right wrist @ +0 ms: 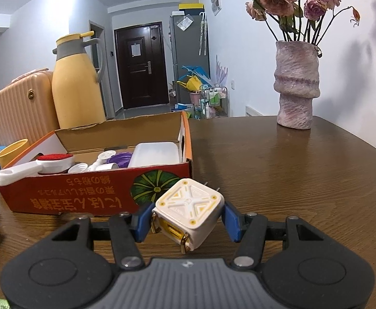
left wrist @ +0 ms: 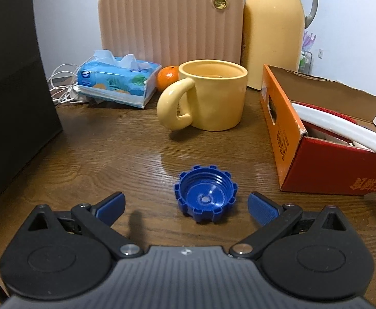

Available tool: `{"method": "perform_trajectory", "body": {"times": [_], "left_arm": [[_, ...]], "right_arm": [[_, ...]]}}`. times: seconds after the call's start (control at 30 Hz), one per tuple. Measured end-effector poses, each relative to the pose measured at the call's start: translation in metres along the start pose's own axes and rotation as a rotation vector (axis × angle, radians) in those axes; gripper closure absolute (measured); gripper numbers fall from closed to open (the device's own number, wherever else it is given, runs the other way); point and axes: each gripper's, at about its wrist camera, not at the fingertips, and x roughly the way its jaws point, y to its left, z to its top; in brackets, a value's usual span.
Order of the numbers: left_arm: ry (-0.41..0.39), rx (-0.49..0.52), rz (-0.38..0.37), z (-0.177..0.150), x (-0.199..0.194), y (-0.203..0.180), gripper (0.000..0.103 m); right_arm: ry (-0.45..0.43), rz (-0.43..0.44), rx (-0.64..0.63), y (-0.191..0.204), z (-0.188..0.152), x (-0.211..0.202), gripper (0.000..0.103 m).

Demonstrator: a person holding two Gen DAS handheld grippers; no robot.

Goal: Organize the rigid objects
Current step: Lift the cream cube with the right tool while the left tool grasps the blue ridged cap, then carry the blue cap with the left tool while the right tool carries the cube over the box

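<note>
Holding the white cube charger [right wrist: 189, 212] in my right gripper [right wrist: 185, 220], I see the blue pads pressing on two of its sides, but the cube sits tilted, one corner down and its metal prongs poking out behind. That skewed clamp is my main worry: on a slanted face the pads may lose their bite and let the charger twist or slide out before I get it over the orange box [right wrist: 95, 193], which stands just ahead and to the left, already holding a white tray [right wrist: 155, 153], caps and a brush. If I carry it low, the cube could also knock the near wall of the box.

My left gripper [left wrist: 186, 206] is spread wide and holds nothing. The blue cap [left wrist: 205, 197] lies open side up on the wooden table [left wrist: 97, 154], between the two pads but nearer the right one and touching neither. Closing off-centre like that, I judge, could push the cap sideways or tip it up on its notched rim. The yellow mug [left wrist: 213, 95] stands beyond it, well clear, with the box to the right.
</note>
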Motion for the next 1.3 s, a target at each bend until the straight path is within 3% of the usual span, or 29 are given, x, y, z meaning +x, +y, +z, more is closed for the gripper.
{"method": "perform_trajectory", "body": {"times": [0.27, 0.43, 0.57, 0.77, 1.03, 1.3], "left_arm": [[0.009, 0.023, -0.034, 0.003, 0.012, -0.005, 0.003], [0.019, 0.035, -0.056, 0.004, 0.017, -0.007, 0.024], [0.011, 0.036, -0.084, 0.003, 0.015, -0.006, 0.048], [-0.02, 0.068, -0.096, 0.001, 0.009, -0.01, 0.048], [-0.084, 0.048, -0.073, 0.001, -0.004, -0.011, 0.048], [-0.146, 0.008, -0.107, 0.001, -0.027, -0.013, 0.048]], "right_arm": [[-0.004, -0.013, 0.0, 0.001, -0.001, 0.0, 0.047], [-0.005, -0.015, -0.004, 0.001, -0.001, 0.001, 0.047], [-0.006, -0.015, -0.003, 0.001, -0.001, 0.0, 0.047], [-0.012, -0.011, -0.001, 0.001, -0.001, 0.0, 0.047], [-0.031, 0.0, 0.006, 0.003, 0.0, -0.006, 0.047], [-0.052, 0.017, 0.012, 0.008, 0.0, -0.011, 0.047]]}}
